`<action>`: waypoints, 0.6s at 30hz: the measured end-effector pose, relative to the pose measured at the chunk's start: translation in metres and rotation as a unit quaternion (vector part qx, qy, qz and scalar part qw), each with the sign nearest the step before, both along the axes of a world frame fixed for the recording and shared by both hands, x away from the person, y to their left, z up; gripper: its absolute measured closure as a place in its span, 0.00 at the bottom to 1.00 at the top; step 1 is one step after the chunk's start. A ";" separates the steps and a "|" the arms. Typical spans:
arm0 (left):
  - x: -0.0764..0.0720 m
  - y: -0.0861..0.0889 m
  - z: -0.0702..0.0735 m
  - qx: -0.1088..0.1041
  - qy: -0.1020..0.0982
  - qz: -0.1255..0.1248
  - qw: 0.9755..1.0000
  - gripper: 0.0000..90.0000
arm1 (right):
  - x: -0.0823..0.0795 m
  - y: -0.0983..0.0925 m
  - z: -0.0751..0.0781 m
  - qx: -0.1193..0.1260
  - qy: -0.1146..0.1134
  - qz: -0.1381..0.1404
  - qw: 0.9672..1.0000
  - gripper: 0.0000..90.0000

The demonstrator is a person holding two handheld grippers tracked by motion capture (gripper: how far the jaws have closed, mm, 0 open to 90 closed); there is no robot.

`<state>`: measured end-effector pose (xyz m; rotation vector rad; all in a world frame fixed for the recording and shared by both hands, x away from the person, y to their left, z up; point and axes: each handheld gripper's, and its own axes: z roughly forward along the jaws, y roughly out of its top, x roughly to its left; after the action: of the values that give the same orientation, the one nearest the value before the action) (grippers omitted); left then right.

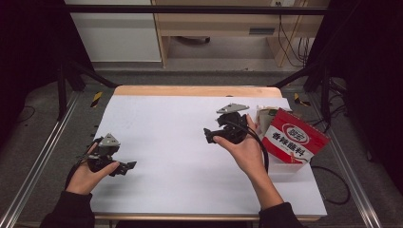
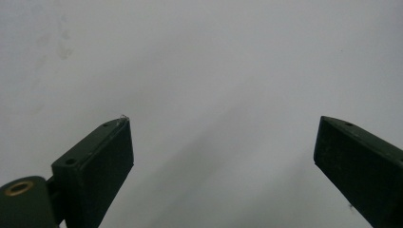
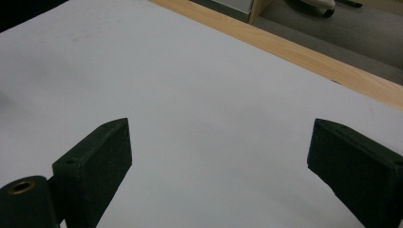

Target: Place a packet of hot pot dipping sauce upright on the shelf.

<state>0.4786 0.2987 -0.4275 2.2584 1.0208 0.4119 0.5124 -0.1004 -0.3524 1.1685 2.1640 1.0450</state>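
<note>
High view: two grippers held over the white table (image 1: 180, 142), jaws apart and empty.
Left gripper (image 1: 127, 166) sits nearest; right gripper (image 1: 207, 135) farther in, just beside the red-and-white packet (image 1: 294, 137), whose lower edge blurs into a clear box.

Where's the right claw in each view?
High view: right claw right of centre, open, just left of the red packet.
Right gripper view: its jaws rise wide apart from the bottom, over the white sheet.
Left gripper view: left claw, open, over that sheet.
Shared landmark: the white sheet.
</note>
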 end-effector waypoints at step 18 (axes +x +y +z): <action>0.000 -0.003 -0.002 0.006 0.002 -0.003 1.000 0.07 | -0.017 -0.007 -0.043 0.009 0.024 -0.008 1.000 0.10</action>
<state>0.4782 0.2958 -0.4298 2.2728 1.0158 0.4127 0.4956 -0.1074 -0.3958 1.2298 2.1816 1.0421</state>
